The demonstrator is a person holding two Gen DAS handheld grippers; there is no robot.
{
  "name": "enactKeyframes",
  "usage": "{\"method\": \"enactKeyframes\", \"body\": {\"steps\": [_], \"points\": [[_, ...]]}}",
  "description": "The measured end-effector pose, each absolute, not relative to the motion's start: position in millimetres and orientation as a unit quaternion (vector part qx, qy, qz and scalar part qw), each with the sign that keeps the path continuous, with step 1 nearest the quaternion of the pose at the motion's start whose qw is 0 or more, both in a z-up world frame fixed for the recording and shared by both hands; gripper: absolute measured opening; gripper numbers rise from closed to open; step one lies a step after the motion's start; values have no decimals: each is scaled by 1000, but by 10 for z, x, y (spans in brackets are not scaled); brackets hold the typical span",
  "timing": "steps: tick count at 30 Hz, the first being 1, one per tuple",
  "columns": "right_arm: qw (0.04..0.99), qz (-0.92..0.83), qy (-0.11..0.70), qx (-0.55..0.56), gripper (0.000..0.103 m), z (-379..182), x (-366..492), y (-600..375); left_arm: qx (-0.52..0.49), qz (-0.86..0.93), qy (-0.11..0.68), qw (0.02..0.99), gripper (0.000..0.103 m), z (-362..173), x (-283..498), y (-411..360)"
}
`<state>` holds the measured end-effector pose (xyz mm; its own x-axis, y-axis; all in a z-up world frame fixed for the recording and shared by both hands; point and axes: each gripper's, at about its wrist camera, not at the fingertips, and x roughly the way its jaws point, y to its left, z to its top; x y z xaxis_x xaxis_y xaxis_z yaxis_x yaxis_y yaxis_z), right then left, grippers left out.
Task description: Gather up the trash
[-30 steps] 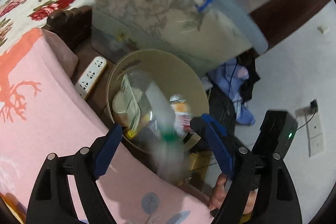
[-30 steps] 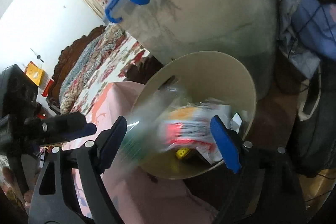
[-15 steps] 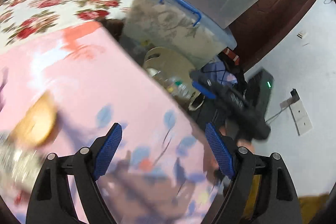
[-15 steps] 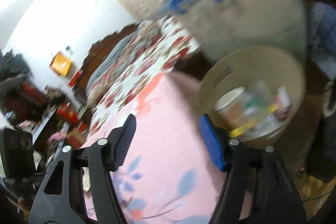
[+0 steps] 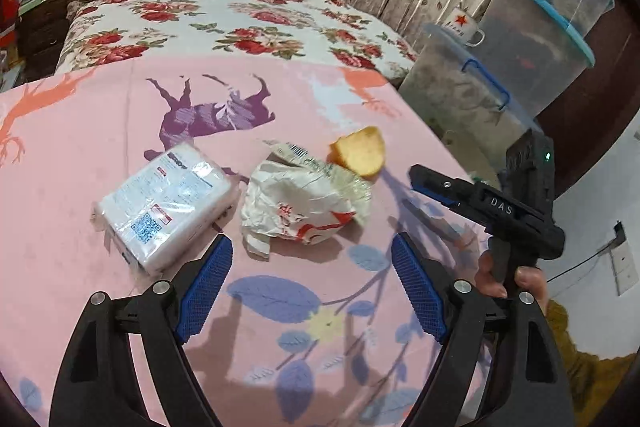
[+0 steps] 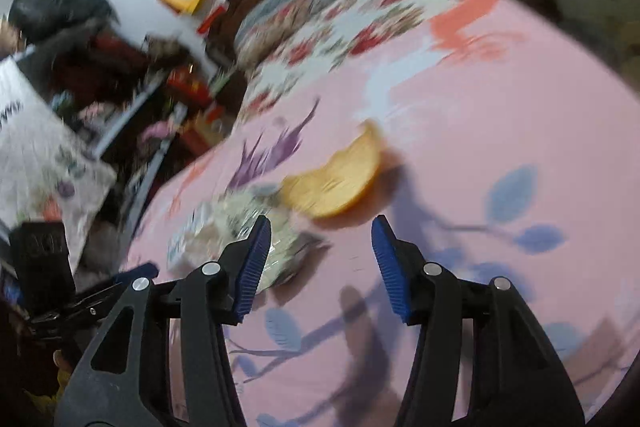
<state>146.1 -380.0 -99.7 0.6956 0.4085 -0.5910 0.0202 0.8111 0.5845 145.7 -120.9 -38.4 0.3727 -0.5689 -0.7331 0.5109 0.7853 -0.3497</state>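
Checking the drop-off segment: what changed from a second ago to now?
Both grippers swung away from the bin, where a bottle was dropping in, back over the pink cloth. The left gripper now faces the crumpled wrapper, tissue pack and orange peel, jaws open. The right gripper heads toward the peel; its jaws have just been closing, nothing between them. Neither holds anything, as before.

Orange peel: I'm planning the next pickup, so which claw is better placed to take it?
Right. The peel lies just ahead of the right claw, whose jaws have been closing with nothing between them. The left claw faces the wrapper instead.
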Motion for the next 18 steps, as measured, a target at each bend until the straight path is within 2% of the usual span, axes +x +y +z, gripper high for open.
{"method": "enactKeyframes", "body": {"steps": [4, 6, 8, 9, 10, 11, 12, 13, 14, 18], "points": [[866, 114, 394, 286, 64, -1072, 1598, -3632, 0, -336, 446, 829, 80, -443, 1502, -1408], [858, 118, 402, 297, 64, -1115, 1649, -3644, 18, -329, 441, 835, 84, -498, 1536, -1551], [850, 124, 409, 309, 64, -1184, 1714, -3626, 21, -325, 446, 833, 84, -569, 1604, -1657], [846, 128, 413, 310, 62, -1224, 1744, -3611, 20, -324, 449, 832, 77, -610, 1637, -1693], [844, 131, 417, 310, 47, -1237, 1754, -3570, 22, -322, 456, 830, 46, -657, 1659, -1716], [841, 136, 425, 307, 29, -1255, 1766, -3530, 24, -322, 466, 824, 30, -701, 1672, -1726], [840, 141, 427, 305, 28, -1255, 1752, -3502, 14, -327, 476, 816, 27, -732, 1675, -1701], [842, 146, 423, 300, 21, -1237, 1690, -3460, 6, -327, 474, 817, 23, -726, 1659, -1659], [844, 148, 424, 295, 19, -1219, 1670, -3427, 5, -329, 474, 817, 22, -703, 1611, -1604], [848, 160, 419, 283, 18, -1179, 1373, -3294, -16, -344, 474, 810, 22, -601, 1327, -1297]]}}
